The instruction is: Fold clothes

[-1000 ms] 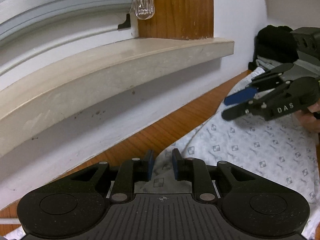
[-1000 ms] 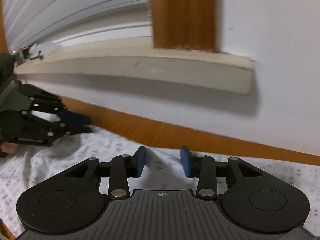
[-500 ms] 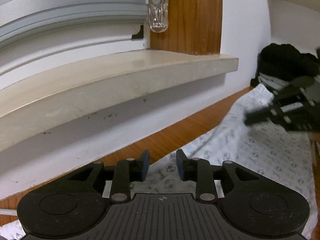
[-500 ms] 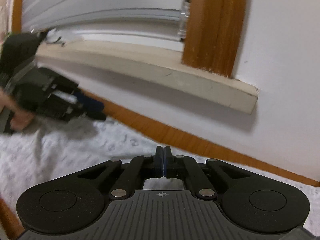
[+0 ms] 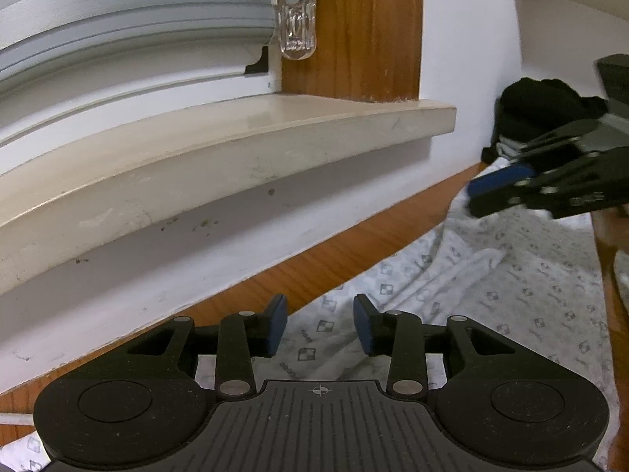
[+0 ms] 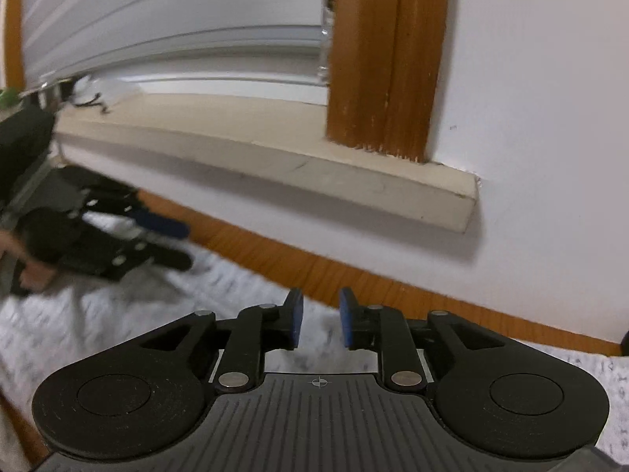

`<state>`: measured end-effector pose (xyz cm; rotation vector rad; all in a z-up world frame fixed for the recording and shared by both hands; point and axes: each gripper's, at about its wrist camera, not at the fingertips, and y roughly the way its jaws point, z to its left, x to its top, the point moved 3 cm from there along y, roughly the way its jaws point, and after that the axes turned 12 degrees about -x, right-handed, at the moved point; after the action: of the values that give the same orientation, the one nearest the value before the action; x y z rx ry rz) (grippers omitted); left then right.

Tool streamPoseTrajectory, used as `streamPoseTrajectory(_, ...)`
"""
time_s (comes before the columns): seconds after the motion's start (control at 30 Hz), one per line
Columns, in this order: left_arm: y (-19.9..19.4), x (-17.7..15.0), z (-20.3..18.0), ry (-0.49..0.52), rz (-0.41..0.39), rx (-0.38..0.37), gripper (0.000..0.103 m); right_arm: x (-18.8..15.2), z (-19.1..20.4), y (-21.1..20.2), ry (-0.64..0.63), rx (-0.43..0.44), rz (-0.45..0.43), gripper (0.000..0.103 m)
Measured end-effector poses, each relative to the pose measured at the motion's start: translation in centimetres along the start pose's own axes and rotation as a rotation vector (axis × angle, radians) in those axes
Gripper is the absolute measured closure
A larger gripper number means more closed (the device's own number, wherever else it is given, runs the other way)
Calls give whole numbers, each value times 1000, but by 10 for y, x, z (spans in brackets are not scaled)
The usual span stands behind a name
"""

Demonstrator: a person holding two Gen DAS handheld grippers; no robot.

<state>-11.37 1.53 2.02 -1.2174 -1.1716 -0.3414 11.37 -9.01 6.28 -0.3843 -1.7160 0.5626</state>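
A white garment (image 5: 491, 283) printed with small dark squares lies spread on the wooden tabletop (image 5: 314, 259) below a window sill. My left gripper (image 5: 319, 326) hovers low over the garment's far edge, its jaws opening; cloth lies under the gap and the blue pads do not press on it. In the right wrist view, my right gripper (image 6: 320, 320) sits over the same garment (image 6: 118, 314), its jaws opening with a narrow gap and nothing pinched. Each gripper shows in the other's view: the right gripper (image 5: 477, 198) at the right edge, the left gripper (image 6: 186, 246) at the left, with a hand behind it.
A cream window sill (image 5: 236, 149) juts out over the table's far edge, with a wooden frame post (image 5: 354, 31) and a clear plastic blind pull (image 5: 297, 27) above. A pile of black clothes (image 5: 542, 106) sits in the far right corner against the white wall.
The left jaws have spread wider. The right jaws went from apart to fully shut, then parted again by a narrow gap. The right gripper has lifted slightly above the cloth.
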Motion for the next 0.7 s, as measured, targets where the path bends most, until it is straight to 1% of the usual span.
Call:
streamPoseTrajectory(0.1,-4,-1,-3,12,-17,-28,70,-11,7,15,2,22,55,81)
streamPoseTrajectory(0.2,-3,-1,-6,15,-11,-48,78,-28,12,15,-22,29,87,81)
streamPoseTrajectory(0.3,-1,6,-7,-10,-8,-73,78,-39,8,4,-17,37,70,81)
streamPoseTrajectory(0.4,8,18,-8,-22,26,-117,78,-47,5,0,1,43,41,81)
streamPoseTrajectory(0.5,26,25,-10,-18,85,-155,78,-55,7,-1,18,43,2,81)
streamPoseTrajectory(0.6,44,27,-12,-19,136,-171,78,-55,6,-4,16,37,-2,81)
streamPoseTrajectory(0.67,50,26,-13,-14,144,-181,75,-53,4,-6,16,32,-1,80)
streamPoseTrajectory(0.7,52,25,-14,-12,141,-187,71,-53,3,-7,19,25,2,79)
